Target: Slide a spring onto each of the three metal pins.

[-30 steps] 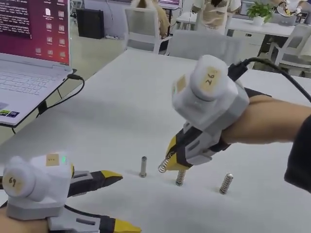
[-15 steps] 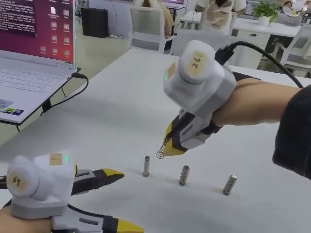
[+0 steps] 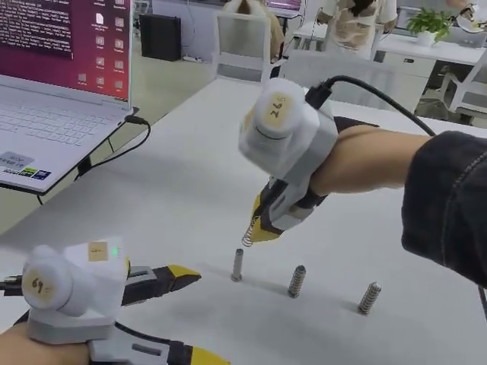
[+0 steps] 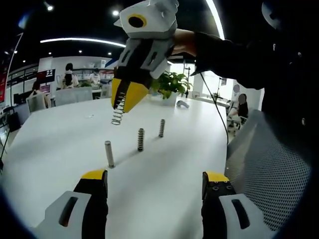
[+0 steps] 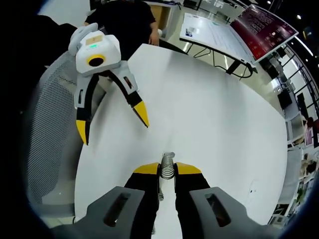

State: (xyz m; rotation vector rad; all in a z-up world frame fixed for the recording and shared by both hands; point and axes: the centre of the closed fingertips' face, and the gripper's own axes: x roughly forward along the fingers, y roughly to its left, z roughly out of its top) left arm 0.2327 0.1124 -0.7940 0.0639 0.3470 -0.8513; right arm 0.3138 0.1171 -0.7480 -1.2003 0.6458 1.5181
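The right hand-held gripper [image 3: 262,228] hangs above the white counter [image 3: 190,175], its yellow-tipped jaws pinching one end of a spring [image 3: 249,234]. The rest of the spring slants down and free, just above and beside the bare metal pin [image 3: 237,265]. To that pin's right stand two more pins, each already wearing a spring [image 3: 297,280] [image 3: 370,297]. The left hand-held gripper [image 3: 199,315] sits low near the counter's front edge, jaws spread and holding nothing. A round paper sticker on it carries a handwritten "69"; the handwritten number on the right one's sticker is tilted and cannot be read with confidence. An open laptop [image 3: 46,129] shows screen text too small to read.
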